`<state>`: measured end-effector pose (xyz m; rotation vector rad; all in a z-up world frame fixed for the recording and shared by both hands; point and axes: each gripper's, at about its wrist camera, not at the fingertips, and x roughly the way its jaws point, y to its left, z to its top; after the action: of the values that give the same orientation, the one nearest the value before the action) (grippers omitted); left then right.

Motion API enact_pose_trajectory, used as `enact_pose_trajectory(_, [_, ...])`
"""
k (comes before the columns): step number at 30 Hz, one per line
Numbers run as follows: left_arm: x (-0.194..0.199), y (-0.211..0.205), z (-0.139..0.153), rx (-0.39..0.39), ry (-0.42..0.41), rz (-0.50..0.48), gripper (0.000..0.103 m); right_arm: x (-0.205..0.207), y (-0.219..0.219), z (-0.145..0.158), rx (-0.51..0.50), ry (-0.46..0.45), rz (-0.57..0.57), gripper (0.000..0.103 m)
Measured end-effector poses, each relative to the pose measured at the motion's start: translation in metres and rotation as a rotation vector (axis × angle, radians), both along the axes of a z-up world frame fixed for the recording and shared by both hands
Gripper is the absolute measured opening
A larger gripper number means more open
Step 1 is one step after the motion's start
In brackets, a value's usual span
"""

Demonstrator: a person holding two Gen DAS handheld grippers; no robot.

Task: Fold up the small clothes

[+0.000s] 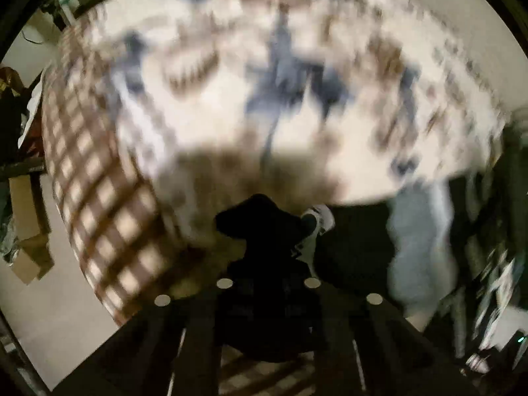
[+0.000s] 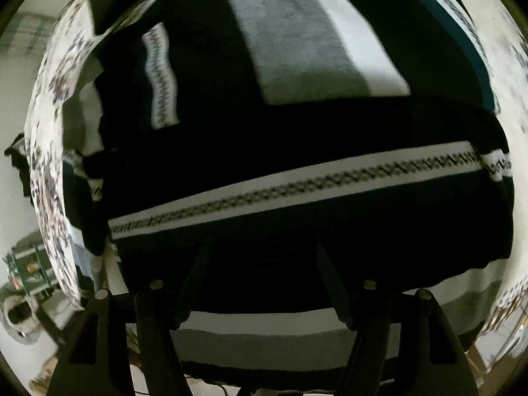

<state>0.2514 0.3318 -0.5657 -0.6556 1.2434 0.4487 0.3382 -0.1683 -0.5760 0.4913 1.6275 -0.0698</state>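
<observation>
left tool pinched on dark cloth; right tool wide above striped garment

1. Setting: a home interior, most likely a lived-in room used for laundry work.
2. Work surface: a round bench carries a household tablecloth with a blue and brown printed pattern and a brown checked border.
3. Contents: dark knitted clothes with white patterned bands and a grey and white folded cloth lie on the bench.
4. Surroundings: cardboard boxes stand on a pale floor beside the bench.
5. Clutter: mixed household items crowd the bench edge; blur prevents identification.
</observation>
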Motion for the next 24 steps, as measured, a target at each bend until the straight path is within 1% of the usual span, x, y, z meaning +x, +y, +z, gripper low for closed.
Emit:
enact_pose_trajectory(2, [0.013, 0.013, 0.025, 0.030, -0.063, -0.006, 0.008, 0.007, 0.015, 0.005, 0.002, -0.023, 0.021, 0.069])
enact_pose_trajectory(4, [0.032, 0.034, 0.050, 0.071, -0.137, -0.003, 0.008, 0.015, 0.028, 0.009, 0.016, -0.044, 0.032, 0.069])
enact_pose_trajectory(7, [0.054, 0.071, 0.063, 0.099, -0.203, 0.028, 0.009, 0.028, 0.043, 0.011, 0.031, -0.067, 0.037, 0.069])
enact_pose_trajectory(9, [0.068, 0.090, 0.059, 0.069, -0.231, 0.040, 0.010, 0.038, 0.058, 0.010, 0.020, -0.072, 0.050, 0.069])
enact_pose_trajectory(10, [0.073, 0.093, 0.056, 0.053, -0.229, 0.043, 0.013, 0.041, 0.063, 0.008, 0.021, -0.075, 0.051, 0.069])
enact_pose_trajectory(11, [0.076, 0.096, 0.053, 0.031, -0.227, 0.050, 0.014, 0.045, 0.069, 0.007, 0.024, -0.075, 0.051, 0.069])
enact_pose_trajectory(12, [0.076, 0.099, 0.048, -0.020, -0.226, 0.064, 0.015, 0.048, 0.075, 0.006, 0.027, -0.074, 0.051, 0.069])
enact_pose_trajectory(14, [0.068, 0.100, 0.042, -0.093, -0.226, 0.102, 0.023, 0.051, 0.080, 0.006, 0.041, -0.079, 0.054, 0.069])
enact_pose_trajectory(15, [0.060, 0.099, 0.039, -0.131, -0.241, 0.144, 0.025, 0.055, 0.098, 0.003, 0.047, -0.081, 0.058, 0.069])
enact_pose_trajectory(16, [0.049, 0.099, 0.038, -0.155, -0.247, 0.174, 0.038, 0.057, 0.108, 0.003, 0.053, -0.084, 0.060, 0.069])
enact_pose_trajectory(17, [0.039, 0.100, 0.037, -0.178, -0.257, 0.207, 0.054, 0.056, 0.114, 0.003, 0.054, -0.086, 0.062, 0.069])
enact_pose_trajectory(18, [0.024, 0.100, 0.034, -0.195, -0.272, 0.256, 0.061, 0.055, 0.115, 0.003, 0.051, -0.086, 0.059, 0.069])
enact_pose_trajectory(19, [0.013, 0.100, 0.033, -0.203, -0.276, 0.294, 0.066, 0.054, 0.116, 0.003, 0.046, -0.086, 0.051, 0.069])
enact_pose_trajectory(20, [0.006, 0.101, 0.028, -0.226, -0.286, 0.326, 0.066, 0.055, 0.119, 0.002, 0.043, -0.085, 0.042, 0.069])
enact_pose_trajectory(21, [0.000, 0.099, 0.019, -0.265, -0.293, 0.348, 0.066, 0.053, 0.118, 0.001, 0.038, -0.083, 0.030, 0.069])
enact_pose_trajectory(24, [0.005, 0.090, -0.008, -0.324, -0.249, 0.352, 0.066, 0.056, 0.117, -0.005, 0.022, -0.068, -0.016, 0.069])
